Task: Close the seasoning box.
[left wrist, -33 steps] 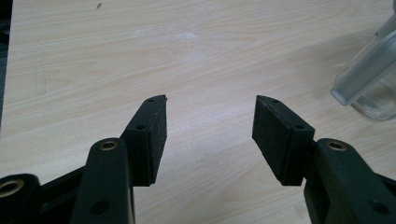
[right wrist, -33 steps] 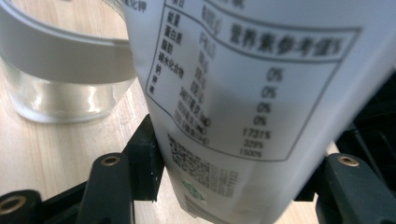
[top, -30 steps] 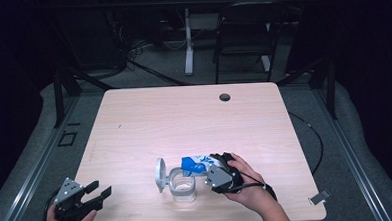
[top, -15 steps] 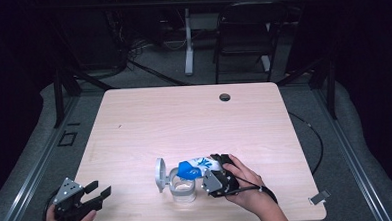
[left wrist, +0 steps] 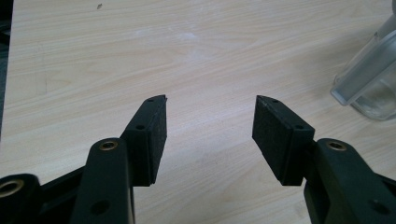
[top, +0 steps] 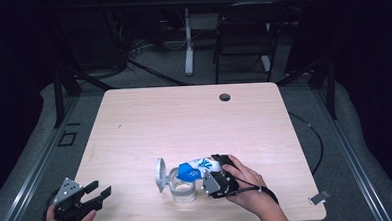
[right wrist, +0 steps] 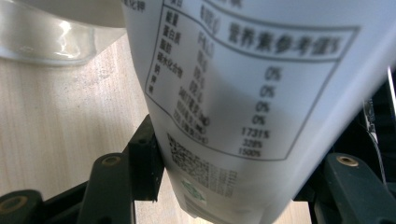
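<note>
Pour step: keep the bag's blue top over the jar mouth; tilt slowly, judged.
Right claw (top: pixel 212 171): wide, clamped on white bag (top: pixel 199 167), tilted over glass jar (top: pixel 182 188).
Left claw (top: pixel 101 191): open, empty, at the near-left worktop (top: pixel 184 121) edge.
Jar lid (top: pixel 159 173): upright, beside the jar.

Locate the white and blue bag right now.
In the high view the white and blue bag is near the table's front edge, clamped in the right gripper and tipped over the clear jar.
</note>
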The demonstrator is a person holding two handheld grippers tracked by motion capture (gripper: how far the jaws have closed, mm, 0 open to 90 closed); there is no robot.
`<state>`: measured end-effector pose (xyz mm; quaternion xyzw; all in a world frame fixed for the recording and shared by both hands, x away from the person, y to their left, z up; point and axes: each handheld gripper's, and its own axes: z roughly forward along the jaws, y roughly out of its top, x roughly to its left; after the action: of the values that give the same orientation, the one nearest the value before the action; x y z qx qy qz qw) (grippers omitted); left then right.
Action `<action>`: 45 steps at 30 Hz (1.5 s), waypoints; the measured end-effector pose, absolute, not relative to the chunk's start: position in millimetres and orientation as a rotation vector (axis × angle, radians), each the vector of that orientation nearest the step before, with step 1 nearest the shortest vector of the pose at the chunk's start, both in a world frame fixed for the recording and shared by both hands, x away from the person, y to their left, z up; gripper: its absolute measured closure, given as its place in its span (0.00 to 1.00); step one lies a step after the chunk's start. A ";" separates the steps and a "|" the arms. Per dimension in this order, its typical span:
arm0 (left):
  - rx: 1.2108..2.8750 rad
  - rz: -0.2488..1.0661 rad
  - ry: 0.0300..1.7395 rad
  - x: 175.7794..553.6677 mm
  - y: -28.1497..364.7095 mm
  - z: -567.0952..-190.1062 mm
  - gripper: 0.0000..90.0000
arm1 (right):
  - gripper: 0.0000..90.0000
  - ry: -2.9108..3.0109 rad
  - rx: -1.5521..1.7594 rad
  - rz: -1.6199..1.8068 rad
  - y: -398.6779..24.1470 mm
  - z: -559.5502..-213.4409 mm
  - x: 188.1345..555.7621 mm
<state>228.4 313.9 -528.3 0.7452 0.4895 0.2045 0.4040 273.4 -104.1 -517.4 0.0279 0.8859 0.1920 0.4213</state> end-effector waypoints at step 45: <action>1.865 0.509 1.222 228.7 316.5 -525.5 0.51 | 0.48 2.246 -0.073 0.213 -93.2 -501.5 273.9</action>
<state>228.7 316.5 -525.5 0.7421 0.4863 0.2026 0.4144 273.9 -93.2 -501.5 -0.0290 0.8993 0.0855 0.4278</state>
